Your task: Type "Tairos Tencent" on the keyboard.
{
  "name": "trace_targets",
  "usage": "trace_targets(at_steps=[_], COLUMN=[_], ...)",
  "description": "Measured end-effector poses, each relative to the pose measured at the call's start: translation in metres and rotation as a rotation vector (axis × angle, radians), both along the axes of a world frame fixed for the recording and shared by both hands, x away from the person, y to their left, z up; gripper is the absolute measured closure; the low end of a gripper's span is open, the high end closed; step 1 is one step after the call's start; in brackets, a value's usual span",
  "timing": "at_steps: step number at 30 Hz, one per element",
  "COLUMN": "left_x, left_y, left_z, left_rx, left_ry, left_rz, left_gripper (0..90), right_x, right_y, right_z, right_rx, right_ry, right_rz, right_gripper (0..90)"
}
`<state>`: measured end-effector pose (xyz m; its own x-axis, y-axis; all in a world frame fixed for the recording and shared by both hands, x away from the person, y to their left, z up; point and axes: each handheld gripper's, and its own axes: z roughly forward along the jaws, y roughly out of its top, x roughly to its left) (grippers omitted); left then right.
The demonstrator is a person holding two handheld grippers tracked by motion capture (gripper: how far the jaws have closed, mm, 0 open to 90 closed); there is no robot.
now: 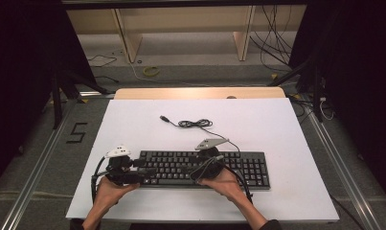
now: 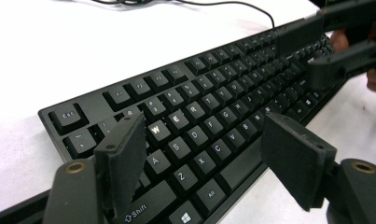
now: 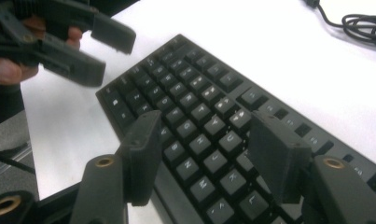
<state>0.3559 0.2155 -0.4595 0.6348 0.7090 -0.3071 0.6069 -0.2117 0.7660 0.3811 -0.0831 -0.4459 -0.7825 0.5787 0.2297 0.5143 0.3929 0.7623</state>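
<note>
Where both claws hover, keyboard partly hidden, keycap legends blurred.

Lab recording rig: white board, dark curtains, floor cables

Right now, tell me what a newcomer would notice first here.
A black keyboard lies near the front edge of the white table. Its coiled cable trails behind it. Over its ends hover the left hand-held gripper and the right hand-held gripper, both with jaws open and empty.
</note>
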Motion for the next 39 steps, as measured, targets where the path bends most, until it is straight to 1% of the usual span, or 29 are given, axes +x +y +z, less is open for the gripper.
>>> trace_targets(at_steps=[6,10,12,17,19,21,22,24,25,26,29,33,37,39], left_x=[0.0,0.0,0.0,0.0,0.0,0.001,0.001,0.001,0.001,0.001,0.001,0.002,0.002,0.003], left_y=[0.0,0.0,0.001,0.001,0.002,0.002,0.002,0.002,0.002,0.001,0.0,0.001,0.002,0.002], left_z=[0.001,0.001,0.001,0.001,0.001,0.001,0.0,0.0,0.0,-0.001,-0.002,-0.003,-0.004,-0.005], left_rx=[0.029,0.048,0.071,0.122,0.13,0.126,0.133,0.154,0.161,0.157,0.174,0.183,0.191,0.194], left_ry=[-0.002,0.008,0.012,0.018,0.026,0.04,0.047,0.045,0.047,0.054,0.066,0.069,0.072,0.075], left_rz=[-0.008,-0.009,-0.01,-0.007,-0.012,-0.012,-0.013,-0.015,-0.019,-0.018,-0.031,-0.03,-0.026,-0.024], left_gripper=[32.0,37.6,42.6,55.5,61.4,67.2,70.3,75.3,77.5,79.5,84.5,88.8,88.9,89.0], right_x=[0.006,0.01,0.012,0.016,0.018,0.019,0.019,0.02,0.02,0.021,0.023,0.025,0.026,0.027], right_y=[0.006,0.011,0.014,0.022,0.026,0.03,0.032,0.036,0.038,0.04,0.045,0.052,0.058,0.059], right_z=[0.001,0.001,0.0,-0.003,-0.004,-0.005,-0.006,-0.008,-0.009,-0.009,-0.012,-0.015,-0.018,-0.02], right_rx=[0.005,-0.003,-0.009,-0.029,-0.032,-0.04,-0.044,-0.051,-0.056,-0.06,-0.07,-0.09,-0.121,-0.126], right_ry=[0.004,0.003,0.006,0.008,0.012,0.017,0.018,0.02,0.021,0.025,0.024,0.028,0.026,0.031], right_rz=[-0.003,0.0,0.001,0.007,0.012,0.015,0.017,0.022,0.025,0.022,0.029,0.032,0.032,0.029], right_gripper=[46.9,50.8,53.8,65.1,70.7,75.6,78.0,81.8,83.8,85.8,89.9,90.0,90.0,90.0])
